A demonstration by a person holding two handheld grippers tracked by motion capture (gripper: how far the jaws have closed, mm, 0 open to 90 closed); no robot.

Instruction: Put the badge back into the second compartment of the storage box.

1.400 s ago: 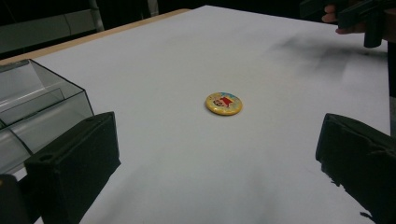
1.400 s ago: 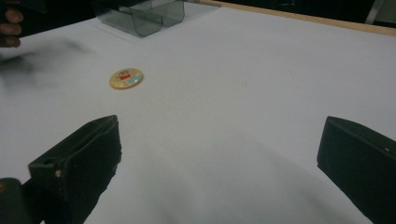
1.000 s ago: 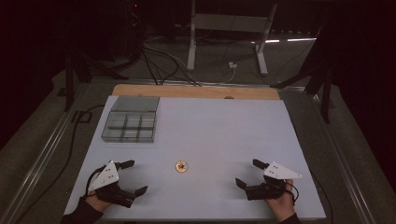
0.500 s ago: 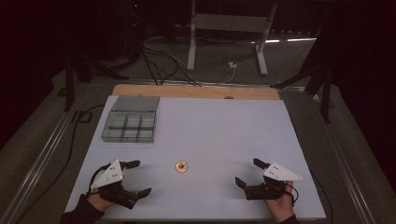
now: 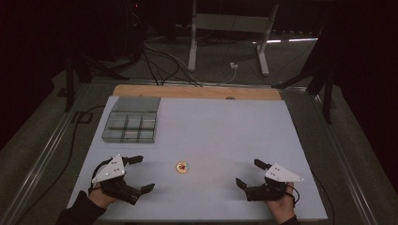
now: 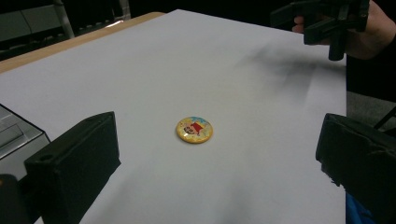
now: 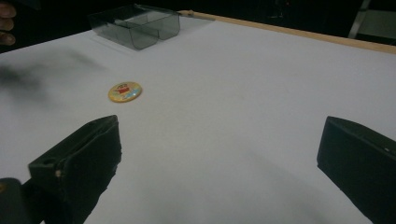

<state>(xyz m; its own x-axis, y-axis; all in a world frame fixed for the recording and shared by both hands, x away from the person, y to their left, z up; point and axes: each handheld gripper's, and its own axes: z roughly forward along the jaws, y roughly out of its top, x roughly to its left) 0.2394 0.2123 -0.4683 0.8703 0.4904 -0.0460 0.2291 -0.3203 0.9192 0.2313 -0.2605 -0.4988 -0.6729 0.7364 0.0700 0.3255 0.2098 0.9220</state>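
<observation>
A small round yellow badge (image 5: 182,167) with a red figure on it lies flat on the white table top (image 5: 211,126), near the front middle. It also shows as the badge (image 6: 194,129) straight ahead of my left jaws and as the badge (image 7: 124,91) off to the left of my right jaws. My left gripper (image 5: 142,174) rests at the front left, open, jaws wide apart and empty, pointing toward the badge. At the front right my right gripper (image 5: 251,173) is open too, holding nothing.
A grey clear plastic box (image 5: 131,125) with several compartments stands at the back left, its lid tipped back; the box (image 7: 136,26) looks empty. A wooden strip (image 5: 197,91) runs along the far edge. Cables and metal stand legs (image 5: 263,47) lie on the floor beyond.
My left gripper has shifted slightly forward and turned, its jaws now pointing more at the badge. The right gripper and the badge have stayed put.
</observation>
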